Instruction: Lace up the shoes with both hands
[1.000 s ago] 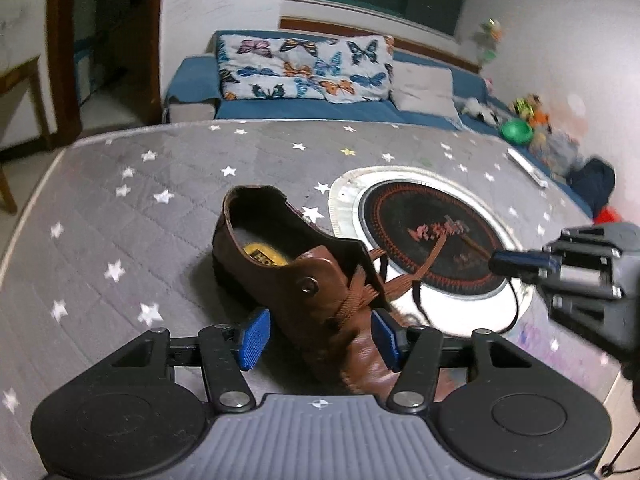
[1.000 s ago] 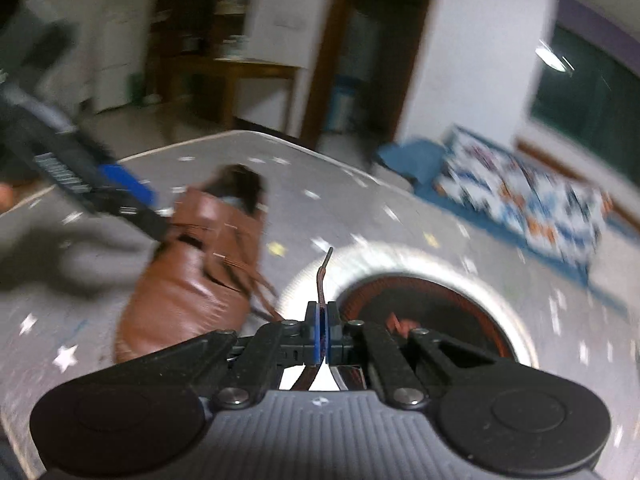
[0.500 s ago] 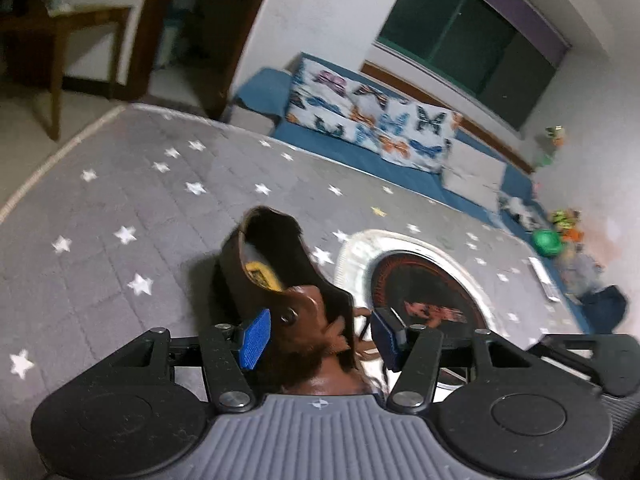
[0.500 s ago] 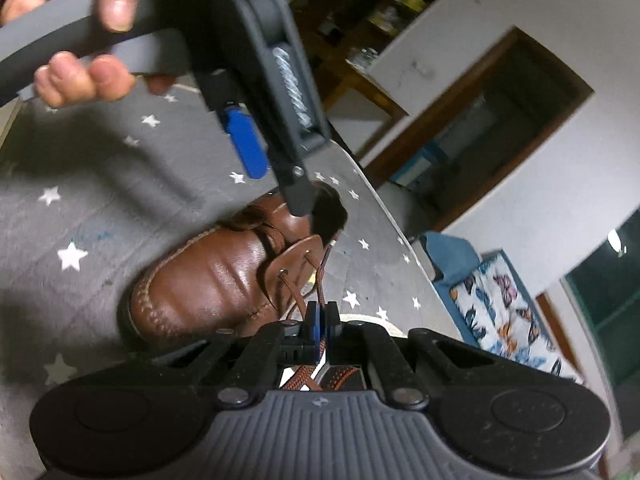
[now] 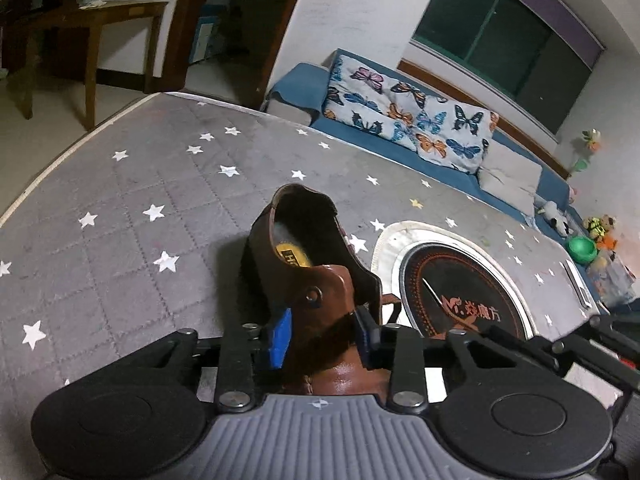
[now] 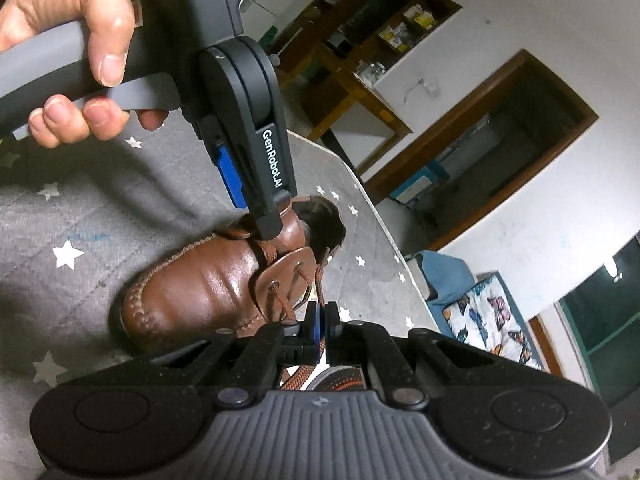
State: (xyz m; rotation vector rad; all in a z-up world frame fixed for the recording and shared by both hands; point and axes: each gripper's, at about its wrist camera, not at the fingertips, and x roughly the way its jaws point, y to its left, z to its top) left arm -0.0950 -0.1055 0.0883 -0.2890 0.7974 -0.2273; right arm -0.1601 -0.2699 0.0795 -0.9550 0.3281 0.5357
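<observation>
Setting: a living room at night, with a grey star-printed mat (image 5: 132, 208) lying on the floor, a round printed patch (image 5: 460, 292) near its far right edge and a blue sofa (image 5: 400, 148) running along beyond its far edge.
Shoe: a brown leather shoe (image 6: 208, 284) is lying on the mat just left of the round patch, well in from every edge.
Long axis: the shoe is running straight away from the left gripper, toe nearest that gripper's body and open heel pointing toward the sofa; from the right gripper it is lying crosswise, toe to the left.
Nearer hand: the left gripper (image 5: 322, 334) is sitting right on the shoe; the right one is working just beside the eyelet flap.
Left gripper: its jaws have just been closing, and its blue pads (image 5: 280, 336) are now bracketing the tongue and flap, apparently pressing the leather on both sides.
Right gripper: the right gripper (image 6: 321, 322) is clamped fully together on the brown lace (image 6: 318, 280), which is rising from the pads toward the eyelets.
Person: a hand (image 6: 76, 52) is squeezing the left gripper's handle.
Next move, as a judgement: threading depends on the lace tip lining up with an eyelet while the shoe is being steadied.
</observation>
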